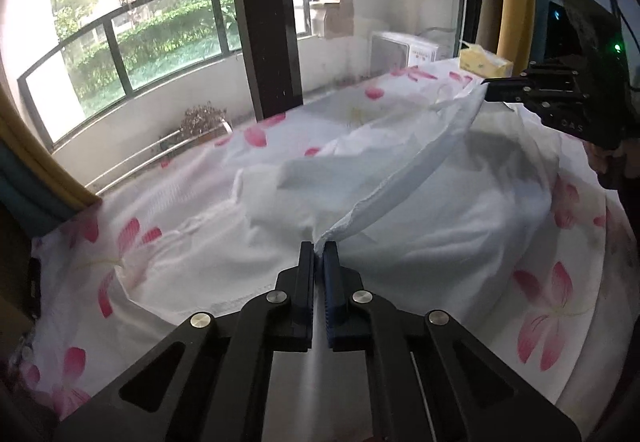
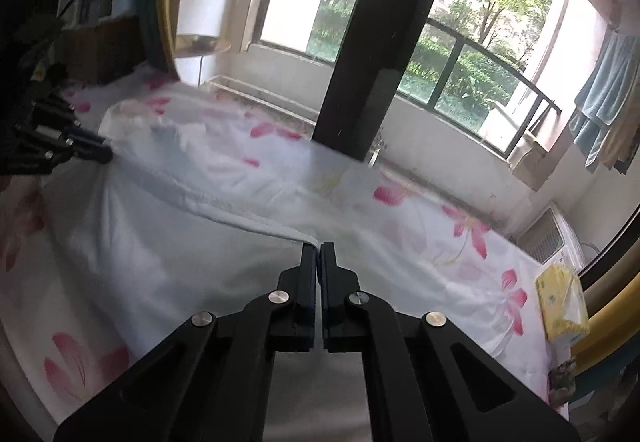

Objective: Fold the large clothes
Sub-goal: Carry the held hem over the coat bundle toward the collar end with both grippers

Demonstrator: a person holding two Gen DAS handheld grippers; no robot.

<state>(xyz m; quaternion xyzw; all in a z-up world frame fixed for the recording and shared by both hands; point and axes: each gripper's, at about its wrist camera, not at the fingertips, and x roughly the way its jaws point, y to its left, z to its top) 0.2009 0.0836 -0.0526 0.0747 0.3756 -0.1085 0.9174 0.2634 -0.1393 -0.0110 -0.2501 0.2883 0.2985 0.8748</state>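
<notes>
Gripping white garment point(image 1: 400, 178) hem, tissue box point(image 2: 562, 306) right-view-clear

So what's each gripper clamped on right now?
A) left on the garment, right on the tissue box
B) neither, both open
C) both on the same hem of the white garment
C: the left gripper and right gripper are each shut on an end of the white garment's hem, stretched between them.

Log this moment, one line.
left hand-held gripper: shut on garment hem | right hand-held gripper: shut on hem | hem taut between | bedsheet below
</notes>
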